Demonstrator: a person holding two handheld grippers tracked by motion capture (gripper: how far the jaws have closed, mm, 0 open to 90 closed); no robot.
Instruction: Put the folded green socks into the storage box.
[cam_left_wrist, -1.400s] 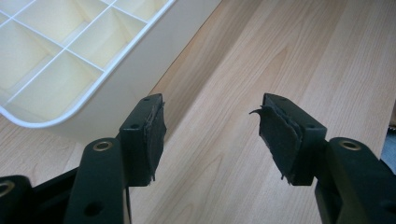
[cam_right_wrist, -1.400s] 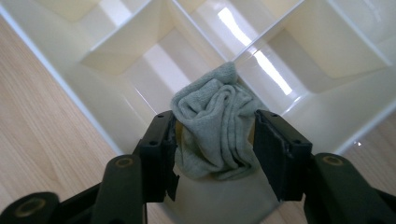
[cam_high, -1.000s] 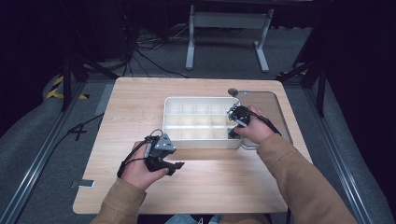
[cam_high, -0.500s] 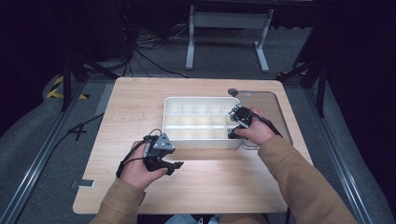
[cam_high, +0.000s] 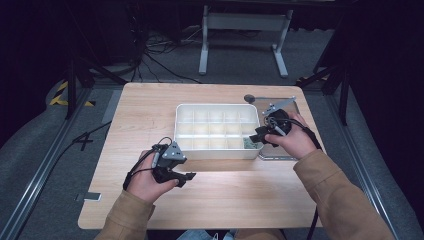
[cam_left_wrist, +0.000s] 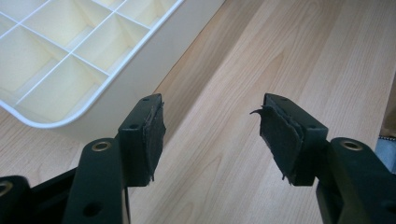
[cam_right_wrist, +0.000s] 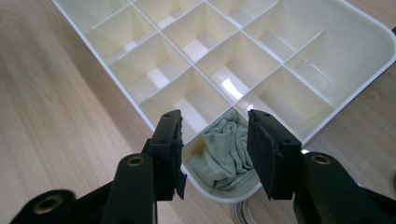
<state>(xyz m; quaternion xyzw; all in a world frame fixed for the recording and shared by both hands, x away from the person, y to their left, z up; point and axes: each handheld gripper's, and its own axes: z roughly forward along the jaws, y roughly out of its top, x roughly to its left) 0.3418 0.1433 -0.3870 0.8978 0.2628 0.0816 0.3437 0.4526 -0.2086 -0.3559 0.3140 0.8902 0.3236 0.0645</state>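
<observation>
Right tool (cam_right_wrist: 215, 154) just opening, empty above the cloth (cam_right_wrist: 224, 151) in the tray (cam_right_wrist: 327, 28), left tool (cam_left_wrist: 210, 140) apart; snagging possibly.

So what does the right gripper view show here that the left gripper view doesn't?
Right gripper view: the right gripper, jaws apart and just opening, above a crumpled pale green cloth that lies in a corner compartment of the white divided tray; nothing is pinched between its pads.

Left gripper view: the left gripper, jaws open with nothing between them, over bare wooden table beside another tray corner, whose visible compartments are empty.

Both: black jaws with worn pads, the white tray and the light wood tabletop.
</observation>
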